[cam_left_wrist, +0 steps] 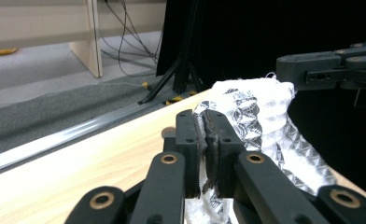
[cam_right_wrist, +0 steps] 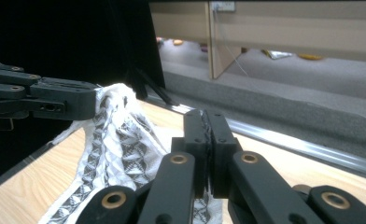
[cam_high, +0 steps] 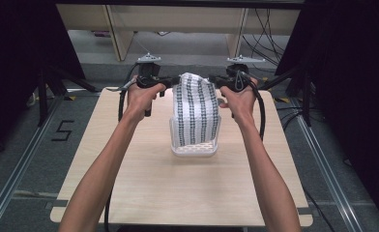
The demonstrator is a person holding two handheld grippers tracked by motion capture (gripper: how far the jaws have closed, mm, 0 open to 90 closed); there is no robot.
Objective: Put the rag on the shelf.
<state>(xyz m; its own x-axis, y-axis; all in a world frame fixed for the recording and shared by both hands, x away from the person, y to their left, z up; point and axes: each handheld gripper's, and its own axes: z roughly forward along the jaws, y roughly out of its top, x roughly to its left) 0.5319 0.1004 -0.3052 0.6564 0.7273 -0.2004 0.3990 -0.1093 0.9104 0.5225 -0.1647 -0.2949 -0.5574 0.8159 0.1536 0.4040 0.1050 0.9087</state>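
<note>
The work in hand is the handling of a white cloth with dark patterned stripes (cam_high: 196,113), which is held up by its top edge over a small white basket (cam_high: 193,149) standing near the middle of the desk (cam_high: 144,183), somewhat toward the far edge. The left hand-held gripper (cam_high: 170,83) pinches the cloth's upper left corner and the right hand-held gripper (cam_high: 216,82) its upper right corner; in the left gripper view the left hand-held gripper (cam_left_wrist: 205,128) has its jaws pressed together on a fold of the cloth (cam_left_wrist: 265,121), and in the right gripper view the right hand-held gripper (cam_right_wrist: 207,128) is likewise closed tight, with a sliver of the cloth (cam_right_wrist: 120,140) caught between the jaws. The cloth hangs stretched between the two corners, and its lower part drapes over the basket's front and down into it; whether it touches the basket's bottom cannot be told. This looks like the carrying step, with the cloth either going into the basket or coming out, and the pictures alone do not settle which. If it is going in, the next move calls for both hands to sink together at an even pace toward the basket's rim, so the fabric gathers inside rather than spilling over the near wall onto the desk, and only then for the jaws to part.
</note>
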